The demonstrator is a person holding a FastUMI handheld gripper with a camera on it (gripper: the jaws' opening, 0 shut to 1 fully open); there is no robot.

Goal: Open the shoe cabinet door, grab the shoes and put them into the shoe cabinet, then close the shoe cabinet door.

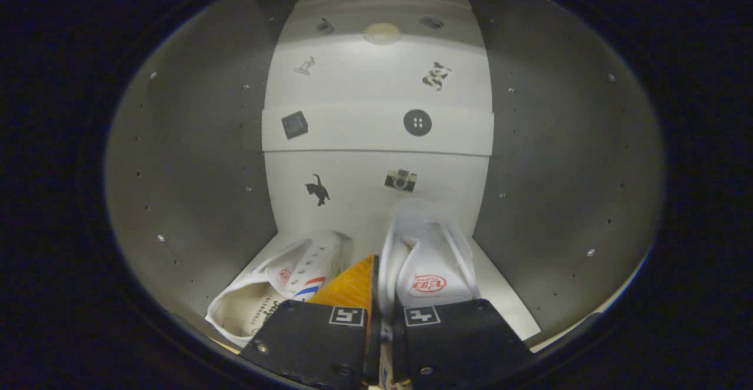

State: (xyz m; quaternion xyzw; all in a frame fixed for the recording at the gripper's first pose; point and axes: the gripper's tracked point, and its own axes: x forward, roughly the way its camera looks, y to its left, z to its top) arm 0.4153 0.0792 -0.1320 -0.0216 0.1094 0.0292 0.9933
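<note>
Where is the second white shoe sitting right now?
In the gripper view, the second white shoe lies on the shoe cabinet floor, beside the shoe whose side wall the hand-held gripper pinches, close to the cabinet's side wall.

Camera mount: rides on the hand-held gripper [381, 319], looking forward along its 2 fingers.
Position: inside the mouth of the shoe cabinet [194, 160], both side walls flanking the lens.
Facing: straight at the cabinet's back panel [376, 184], angled slightly down onto the cabinet floor [500, 296].
Nearness: very close; the shoe [432, 260] by the fingers sits just ahead of the lens, the other shoe [276, 290] beside it, the back panel beyond both.
Lens: fisheye, bowing the cabinet walls outward.
</note>
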